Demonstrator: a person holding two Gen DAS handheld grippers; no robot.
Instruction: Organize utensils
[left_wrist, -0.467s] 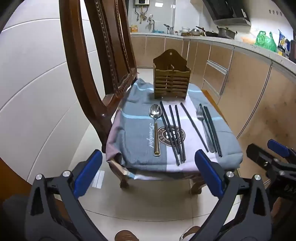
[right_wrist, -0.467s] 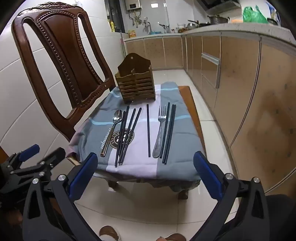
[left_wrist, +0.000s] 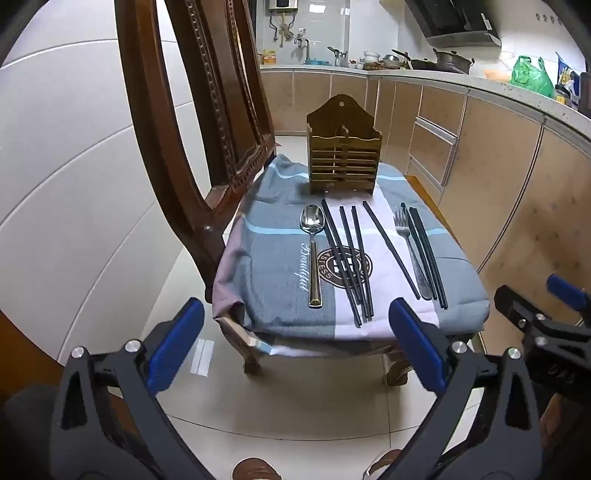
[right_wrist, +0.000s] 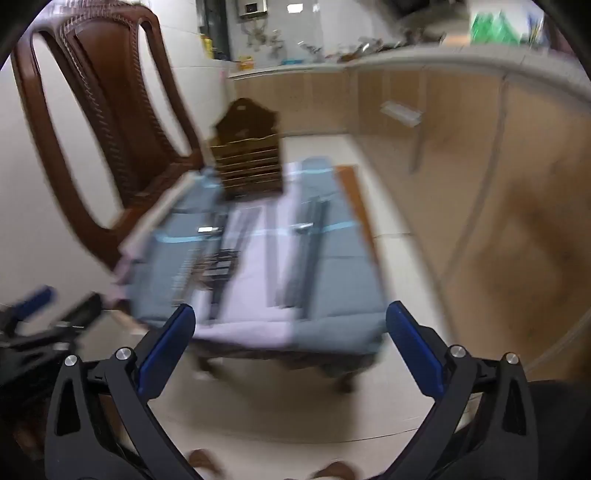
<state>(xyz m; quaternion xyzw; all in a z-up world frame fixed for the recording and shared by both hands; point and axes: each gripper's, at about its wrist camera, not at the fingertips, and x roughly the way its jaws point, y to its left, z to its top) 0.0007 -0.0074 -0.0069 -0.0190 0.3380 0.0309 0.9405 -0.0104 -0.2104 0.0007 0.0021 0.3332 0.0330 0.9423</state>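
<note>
On a chair seat covered with a grey and lilac cloth (left_wrist: 266, 273) lie a spoon (left_wrist: 314, 251), several black chopsticks (left_wrist: 349, 258) and a fork (left_wrist: 410, 247). A slatted wooden utensil holder (left_wrist: 343, 155) stands upright at the seat's far end. My left gripper (left_wrist: 295, 343) is open and empty, short of the seat's near edge. My right gripper (right_wrist: 290, 339) is also open and empty, just before the same edge; its view is motion-blurred, with the holder (right_wrist: 247, 155) and the cloth (right_wrist: 332, 266) still recognisable. The right gripper's tip (left_wrist: 535, 314) shows at the left view's right edge.
The carved wooden chair back (left_wrist: 207, 122) rises on the left of the seat. Kitchen cabinets (left_wrist: 498, 166) and a cluttered counter run along the right, with a narrow tiled floor strip between. A person's shoes (left_wrist: 255, 469) show at the bottom.
The right wrist view has turned blurry and the seat has shifted in it, so the right gripper is moving. The left gripper has stayed almost still, and both remain open.
</note>
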